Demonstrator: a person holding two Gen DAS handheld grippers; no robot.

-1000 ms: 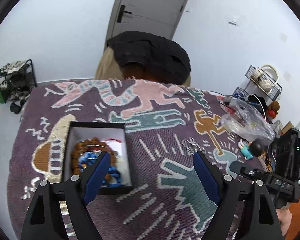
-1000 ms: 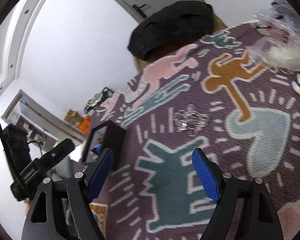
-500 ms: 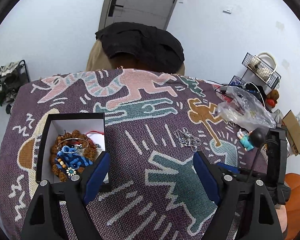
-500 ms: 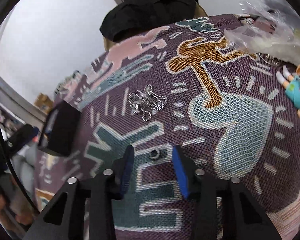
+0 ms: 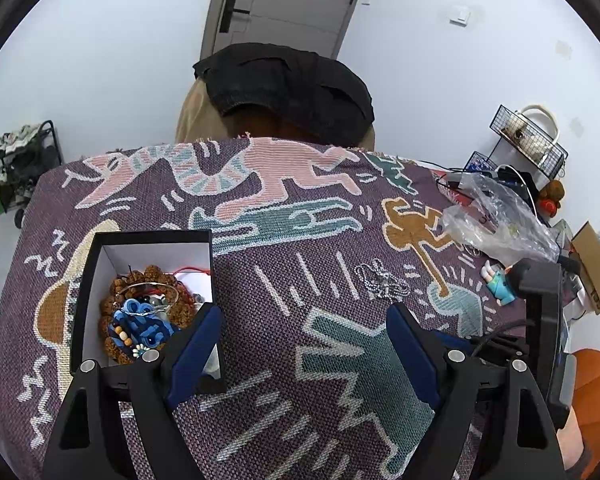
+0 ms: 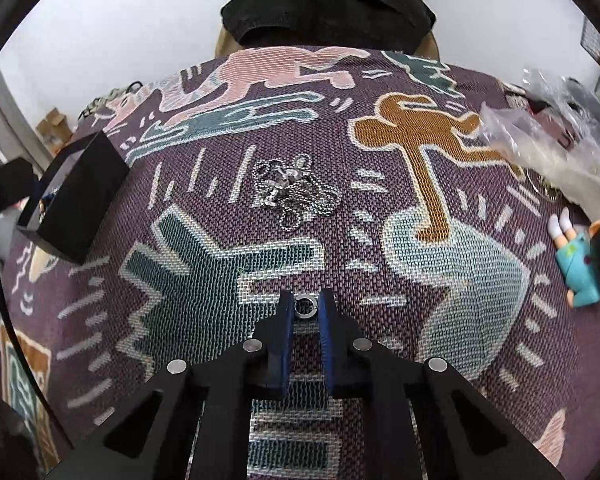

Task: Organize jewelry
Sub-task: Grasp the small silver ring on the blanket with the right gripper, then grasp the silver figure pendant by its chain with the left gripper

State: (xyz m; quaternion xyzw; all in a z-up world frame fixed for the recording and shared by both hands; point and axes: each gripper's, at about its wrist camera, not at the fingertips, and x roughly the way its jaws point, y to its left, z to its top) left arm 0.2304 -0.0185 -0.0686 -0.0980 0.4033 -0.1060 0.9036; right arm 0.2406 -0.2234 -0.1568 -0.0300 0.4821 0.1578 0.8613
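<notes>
A black box (image 5: 100, 248) with a white inside holds brown bead bracelets and blue jewelry (image 5: 140, 326); it also shows at the left of the right wrist view (image 6: 80, 200). A silver chain necklace (image 6: 292, 190) lies tangled on the patterned cloth, also seen in the left wrist view (image 5: 382, 282). My right gripper (image 6: 306, 306) is shut on a small silver ring (image 6: 305, 306) at cloth level. My left gripper (image 5: 304, 336) is open and empty, its left finger over the box's near right corner.
A clear plastic bag (image 5: 496, 220) and a small doll in teal (image 6: 576, 264) lie at the cloth's right side. A wire basket (image 5: 528, 140) and a cardboard box (image 5: 596, 264) stand beyond it. A chair with a black garment (image 5: 288, 88) is behind the table.
My right gripper came down onto the cloth and closed from wide open onto the small ring. The left gripper drew back and stayed open.
</notes>
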